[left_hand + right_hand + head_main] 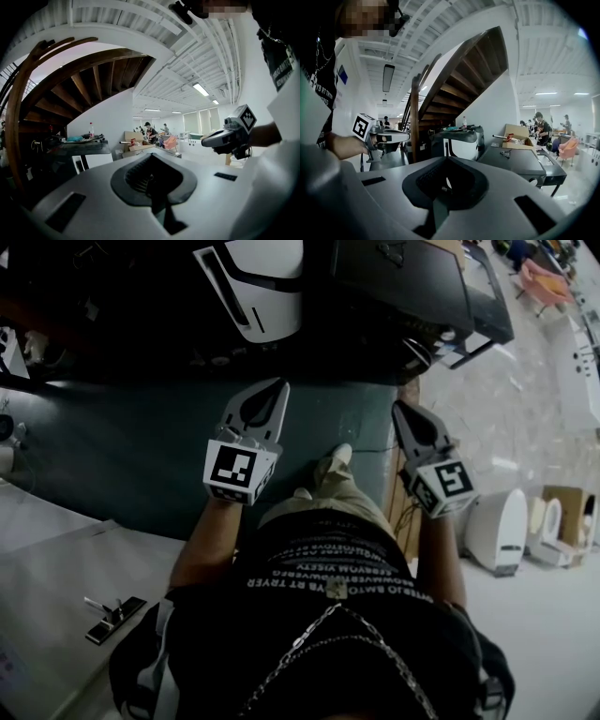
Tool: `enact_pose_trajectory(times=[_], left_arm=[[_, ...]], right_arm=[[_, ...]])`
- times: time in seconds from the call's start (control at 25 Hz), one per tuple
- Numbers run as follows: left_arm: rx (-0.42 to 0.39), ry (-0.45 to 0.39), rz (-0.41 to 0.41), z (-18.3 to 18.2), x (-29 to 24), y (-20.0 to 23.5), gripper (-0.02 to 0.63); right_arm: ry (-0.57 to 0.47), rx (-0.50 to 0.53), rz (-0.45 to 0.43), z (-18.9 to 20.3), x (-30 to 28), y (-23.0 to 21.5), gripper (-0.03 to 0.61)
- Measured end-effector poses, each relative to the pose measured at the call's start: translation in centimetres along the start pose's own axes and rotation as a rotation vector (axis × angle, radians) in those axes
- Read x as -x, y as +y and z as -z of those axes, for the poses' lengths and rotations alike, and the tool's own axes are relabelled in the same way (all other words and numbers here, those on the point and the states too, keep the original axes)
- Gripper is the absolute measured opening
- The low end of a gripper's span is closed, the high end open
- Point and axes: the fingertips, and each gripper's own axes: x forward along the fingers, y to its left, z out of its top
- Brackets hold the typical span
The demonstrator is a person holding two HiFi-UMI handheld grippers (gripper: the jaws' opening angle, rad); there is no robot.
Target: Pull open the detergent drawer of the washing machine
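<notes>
Approach step: you're well short of the white washer (267, 282); can't make out its drawer. 2 tongs, left tongs (278, 383) & right tongs (397, 407), both pressed together, empty. 1 washer, 1 dark machine (412, 277) just right of it. Next, I'd say: close in, find drawer, spread one pair.

The white, black-banded appliance (258, 282) ran off the head view's top edge, and from above its front face stayed out of sight. Beside it, the dark flat-topped machine (412, 277) was cropped by the same edge. The person's black printed shirt (328, 615) covered the legs, leaving only a beige shoe tip (336, 460). In the left gripper view the standing people far back (151, 133) were too small to read, and the dark clutter under the wooden stair (47, 157) was lost in shadow.
</notes>
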Motion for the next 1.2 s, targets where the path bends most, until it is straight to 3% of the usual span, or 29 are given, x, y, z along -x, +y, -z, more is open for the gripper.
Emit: enact_pose_trajectory(times=[0.2,0.64,1.08,1.2], left_arm=[[0.024,0.011,-0.003,0.3,-2.5,1.1,0.004],[-0.014,0.050,0.027,0.4,-9.2,2.9,0.005],[0.022,0.087,0.059,0.3,-17.6,4.4,0.005],[-0.008,0.110,0.061,0.3,-19.4,4.9,0.005]], right_arm=[[0.056,0.008,0.024,0.5,-1.5,-2.7,0.002],[0.066,-0.007,0.014,0.6,-5.8,-8.1,0.003],[0.072,-0.052,0.035,0.0,-9.7,-15.3,0.003],[0.081,-0.058,0.026,-0.1,-10.6,-16.8,0.003]])
